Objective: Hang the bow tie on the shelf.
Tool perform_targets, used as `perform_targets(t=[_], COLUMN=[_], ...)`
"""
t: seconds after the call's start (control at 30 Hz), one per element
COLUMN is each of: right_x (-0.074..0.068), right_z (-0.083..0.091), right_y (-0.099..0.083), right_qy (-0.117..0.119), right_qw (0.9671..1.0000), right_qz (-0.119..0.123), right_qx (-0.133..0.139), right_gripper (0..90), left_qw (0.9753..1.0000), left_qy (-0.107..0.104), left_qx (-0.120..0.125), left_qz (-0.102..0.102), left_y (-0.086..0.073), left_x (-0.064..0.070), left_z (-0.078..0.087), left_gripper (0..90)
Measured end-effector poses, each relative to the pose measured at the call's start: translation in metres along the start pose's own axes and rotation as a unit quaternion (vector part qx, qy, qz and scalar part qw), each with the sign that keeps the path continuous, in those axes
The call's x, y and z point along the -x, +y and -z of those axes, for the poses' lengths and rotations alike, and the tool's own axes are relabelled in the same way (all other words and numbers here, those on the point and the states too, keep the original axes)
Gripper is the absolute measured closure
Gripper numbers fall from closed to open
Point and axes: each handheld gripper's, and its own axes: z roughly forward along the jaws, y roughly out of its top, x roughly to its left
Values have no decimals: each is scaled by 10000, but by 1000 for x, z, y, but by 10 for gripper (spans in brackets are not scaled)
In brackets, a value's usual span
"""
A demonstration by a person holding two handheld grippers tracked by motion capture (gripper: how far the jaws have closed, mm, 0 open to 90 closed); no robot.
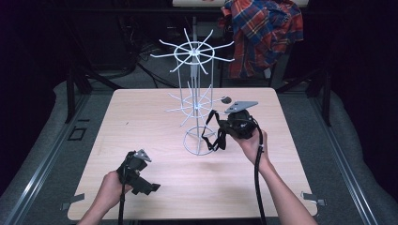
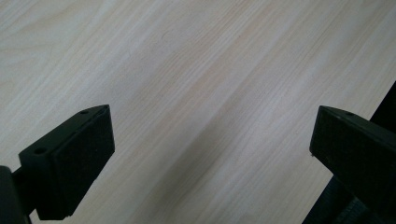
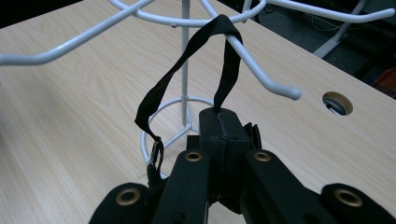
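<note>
A white wire rack (image 1: 197, 93) with two tiers of hook arms stands on the wooden table (image 1: 141, 122), right of centre. My right gripper (image 1: 224, 127) is beside its lower tier, shut on a black strap (image 1: 212, 133). In the right gripper view the strap (image 3: 187, 60) loops over one hook arm (image 3: 261, 77) and runs down into the closed fingertips of the right gripper (image 3: 223, 122); a metal buckle (image 3: 156, 151) hangs on its other side. My left gripper (image 1: 145, 185) rests low near the front left of the table. It is the left gripper (image 2: 212, 144) seen open over bare wood.
A red and blue plaid shirt (image 1: 263, 33) hangs behind the table at the back right. A round cable hole (image 1: 226, 99) (image 3: 337, 102) sits in the tabletop just behind the rack. The rack's ring base (image 3: 159, 126) stands under the strap.
</note>
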Motion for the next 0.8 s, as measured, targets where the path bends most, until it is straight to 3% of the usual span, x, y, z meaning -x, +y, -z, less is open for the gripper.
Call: perform_targets(t=[0.3, 0.6, 0.8], right_x=[-6, -4, -5], right_z=[-7, -5, -8], right_y=[1, 0, 0], right_qy=[-22, -64, -14], right_qw=[9999, 9999, 10000], right_qz=[142, 55, 70], right_qx=[-76, 97, 11], right_gripper=[900, 900, 896], left_qw=[10000, 10000, 9999], left_qy=[-3, 4, -17], left_qx=[-6, -54, -114], left_qz=[-10, -25, -52], left_y=[0, 0, 0], left_x=[0, 1, 1], left_z=[0, 0, -2], left_gripper=[1, 2, 3])
